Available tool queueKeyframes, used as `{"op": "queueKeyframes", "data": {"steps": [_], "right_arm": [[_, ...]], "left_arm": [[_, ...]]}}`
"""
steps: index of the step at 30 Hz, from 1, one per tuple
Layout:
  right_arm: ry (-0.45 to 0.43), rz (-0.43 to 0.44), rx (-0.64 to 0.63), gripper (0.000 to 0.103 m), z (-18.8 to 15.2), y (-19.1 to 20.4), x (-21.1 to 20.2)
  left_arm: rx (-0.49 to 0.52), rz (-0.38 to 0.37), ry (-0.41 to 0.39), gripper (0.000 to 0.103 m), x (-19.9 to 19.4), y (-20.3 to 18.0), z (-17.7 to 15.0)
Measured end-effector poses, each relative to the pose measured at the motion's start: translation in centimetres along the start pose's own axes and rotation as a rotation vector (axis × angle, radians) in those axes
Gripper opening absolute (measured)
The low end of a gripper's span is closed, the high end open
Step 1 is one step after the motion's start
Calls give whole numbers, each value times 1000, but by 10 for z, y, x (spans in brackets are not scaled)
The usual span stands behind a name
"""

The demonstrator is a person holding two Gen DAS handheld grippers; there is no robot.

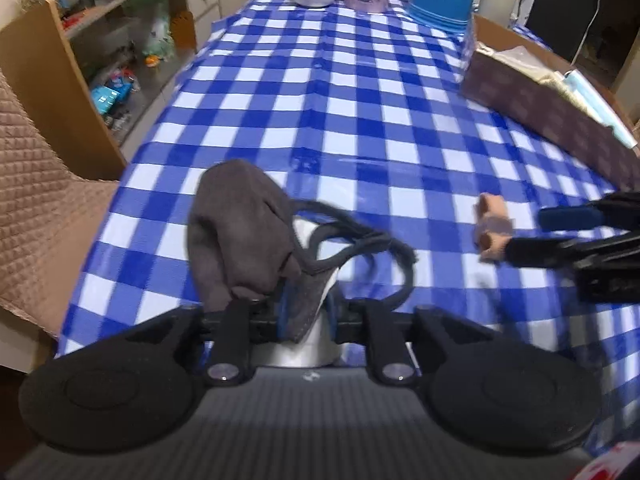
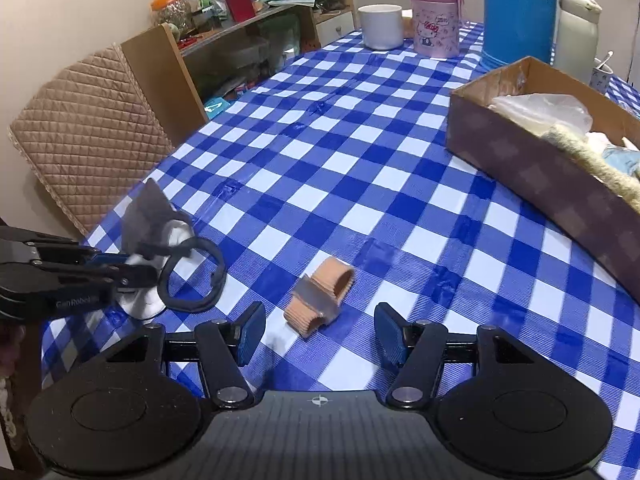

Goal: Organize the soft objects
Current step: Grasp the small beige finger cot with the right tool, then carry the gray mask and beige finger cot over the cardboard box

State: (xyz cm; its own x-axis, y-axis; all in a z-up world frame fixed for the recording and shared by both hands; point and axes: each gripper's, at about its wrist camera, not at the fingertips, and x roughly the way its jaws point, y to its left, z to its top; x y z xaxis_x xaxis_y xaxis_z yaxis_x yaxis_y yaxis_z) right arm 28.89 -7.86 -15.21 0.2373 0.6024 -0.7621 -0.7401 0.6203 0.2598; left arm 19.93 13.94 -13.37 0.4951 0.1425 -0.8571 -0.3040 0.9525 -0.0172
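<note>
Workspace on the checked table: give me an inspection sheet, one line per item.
Surface: blue-and-white checked tablecloth, glossy, creased.
Job's things: grey cloth mask with dark loops at the near left edge; beige elastic band lying loose mid-table; cardboard box on the right, already holding soft items.
Clutter: white mug, pink tin, blue flask, white bottle at the far end.
Grippers: left gripper with the mask between its jaws, grip uncertain; right gripper open, just short of the band.
Cables: nothing seen.
Surroundings: quilted chair, crowded shelves.
</note>
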Motion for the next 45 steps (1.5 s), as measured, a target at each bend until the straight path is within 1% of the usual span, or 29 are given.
{"op": "queueKeyframes", "data": {"steps": [2,7,9,10,12,14,16,17,18,20,22,24,25,26,28,31,33,35,37,38,39,40,41,42,45], "right_arm": [[-1,-10,-5,54,2,3,7],[2,-26,-6,47,5,6,20],[11,-32,-9,40,4,6,24],[11,-30,-9,34,4,6,26],[4,-33,-13,29,2,5,24],[0,-34,-14,28,1,4,21],[-7,-35,-8,28,1,1,18],[-11,-35,-3,28,1,0,16],[-15,-35,2,28,1,-2,14],[-19,-38,7,28,3,-4,11],[-22,-41,8,28,3,-6,7],[-24,-45,8,28,4,-7,3],[-26,-48,11,28,4,-9,1],[-26,-50,15,28,3,-10,0],[-26,-55,24,28,3,-13,-3],[-28,-61,36,28,2,-17,-7],[-30,-62,48,28,1,-20,-9],[-28,-65,57,28,0,-22,-10],[-27,-68,65,28,-1,-25,-11],[-26,-69,68,28,-1,-25,-12],[-26,-70,70,28,-1,-26,-12],[-26,-70,72,28,-2,-26,-13],[-27,-70,73,28,-2,-27,-14],[-28,-71,73,28,-2,-27,-16],[-35,-71,77,28,-3,-30,-21]], "left_arm": [[-18,-45,12,29,-3,3,3],[-52,-83,28,32,-22,12,0],[-70,-94,34,33,-31,15,-3],[-80,-98,35,33,-37,17,-4],[-97,-108,21,33,-50,22,-5],[-114,-109,-5,35,-64,29,-3],[-127,-87,-34,40,-72,37,2],[-134,-70,-48,46,-73,40,4],[-143,-53,-56,50,-71,45,7],[-169,-35,-50,50,-60,51,15],[-217,-70,-40,51,-44,58,22],[-258,-89,-19,52,-30,62,29],[-268,-91,-15,53,-23,64,33],[-274,-77,-8,54,-16,64,35],[-269,-37,17,56,0,64,36],[-235,28,54,60,14,61,32],[-231,31,59,63,18,59,28],[-244,15,70,64,22,58,25],[-222,29,61,65,24,50,24],[-205,32,54,61,24,46,24],[-195,33,48,53,25,42,25],[-188,26,41,48,25,39,27],[-179,18,36,38,24,36,28],[-167,14,34,30,23,32,29],[-125,16,31,19,22,22,32]]}}
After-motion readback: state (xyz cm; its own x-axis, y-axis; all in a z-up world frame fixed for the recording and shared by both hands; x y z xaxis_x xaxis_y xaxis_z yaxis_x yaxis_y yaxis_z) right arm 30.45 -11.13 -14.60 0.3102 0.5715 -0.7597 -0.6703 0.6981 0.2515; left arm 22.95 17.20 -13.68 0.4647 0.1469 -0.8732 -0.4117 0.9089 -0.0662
